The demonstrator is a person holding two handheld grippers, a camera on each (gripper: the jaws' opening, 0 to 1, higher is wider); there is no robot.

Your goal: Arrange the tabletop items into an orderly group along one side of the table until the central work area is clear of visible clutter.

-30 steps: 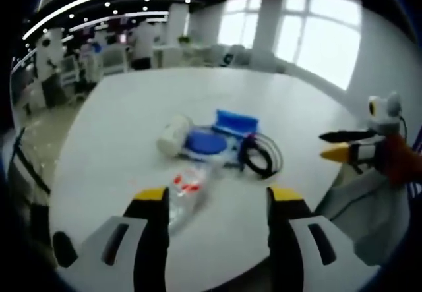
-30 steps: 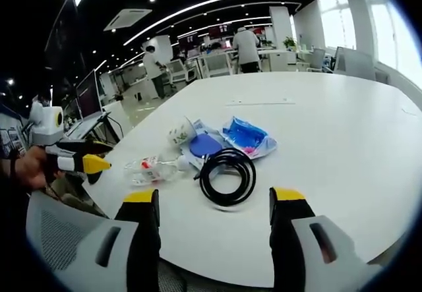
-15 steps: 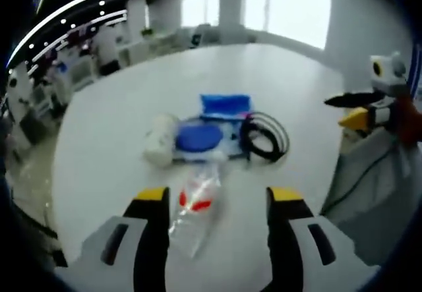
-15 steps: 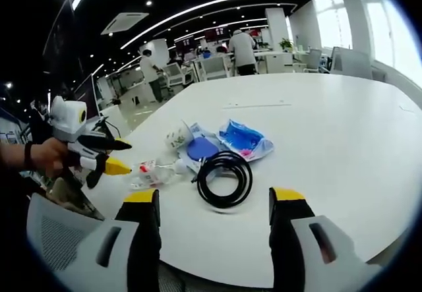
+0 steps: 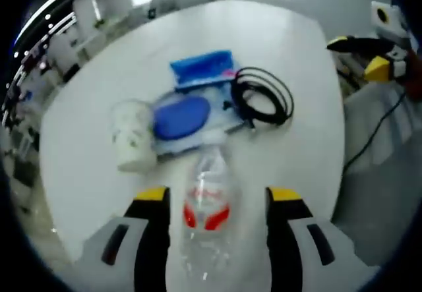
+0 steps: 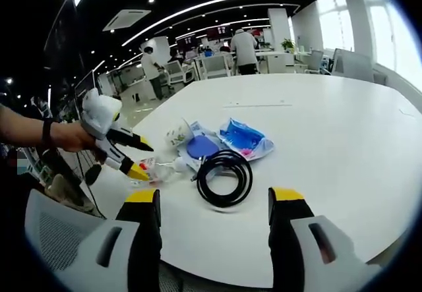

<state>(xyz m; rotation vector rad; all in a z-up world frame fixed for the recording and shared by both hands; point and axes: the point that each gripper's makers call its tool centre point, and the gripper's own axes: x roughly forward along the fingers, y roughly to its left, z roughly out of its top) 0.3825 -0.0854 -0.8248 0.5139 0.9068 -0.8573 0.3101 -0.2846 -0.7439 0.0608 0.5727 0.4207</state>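
Left gripper [image 5: 211,203], jaws spread either side of clear plastic bottle [image 5: 206,223] lying on white table [image 5: 310,140]; right gripper [image 6: 214,203] likewise agape, nothing between; beyond the bottle, paper cup [image 5: 132,137], blue lid [image 5: 181,117], black cable coil [image 5: 264,97], blue packet [image 5: 201,68] clustered mid-table.

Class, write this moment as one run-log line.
left gripper: open, jaws straddling plastic bottle | right gripper: open, back from black cable coil | nothing grasped
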